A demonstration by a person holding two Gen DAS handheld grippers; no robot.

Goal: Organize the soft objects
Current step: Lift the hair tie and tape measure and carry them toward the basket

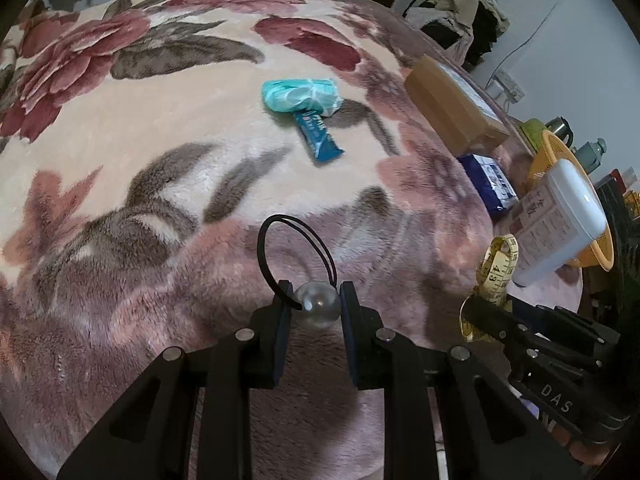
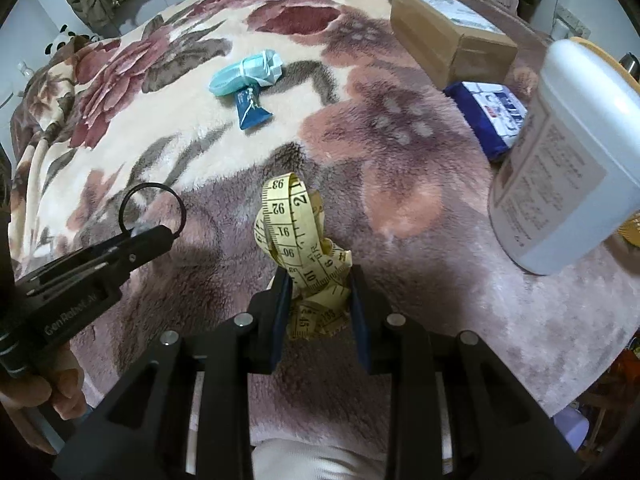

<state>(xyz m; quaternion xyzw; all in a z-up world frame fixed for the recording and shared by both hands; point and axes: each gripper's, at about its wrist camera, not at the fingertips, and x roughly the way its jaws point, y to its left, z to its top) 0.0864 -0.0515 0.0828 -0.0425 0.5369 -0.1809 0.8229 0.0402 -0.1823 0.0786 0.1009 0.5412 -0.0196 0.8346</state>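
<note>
My left gripper (image 1: pixel 316 306) is shut on a black hair tie with a clear bead (image 1: pixel 318 306); its loop (image 1: pixel 296 248) stands up above the fingers. In the right wrist view that same gripper (image 2: pixel 160 234) and hair tie (image 2: pixel 152 208) hang at the left. My right gripper (image 2: pixel 318 292) is shut on a bunched yellow tape measure (image 2: pixel 298 240), also seen at the right of the left wrist view as the tape measure (image 1: pixel 498 268). Both are held above a floral blanket (image 1: pixel 140 160). A teal face mask (image 1: pixel 298 94) and a blue tube (image 1: pixel 318 140) lie farther off.
A cardboard box (image 1: pixel 452 104) and a blue packet (image 1: pixel 490 184) rest at the blanket's right edge. A white bottle (image 2: pixel 568 160) lies in an orange basket (image 1: pixel 560 160) beside them. Clothes (image 1: pixel 456 4) are piled in the far corner. A hand (image 2: pixel 36 396) holds the left gripper.
</note>
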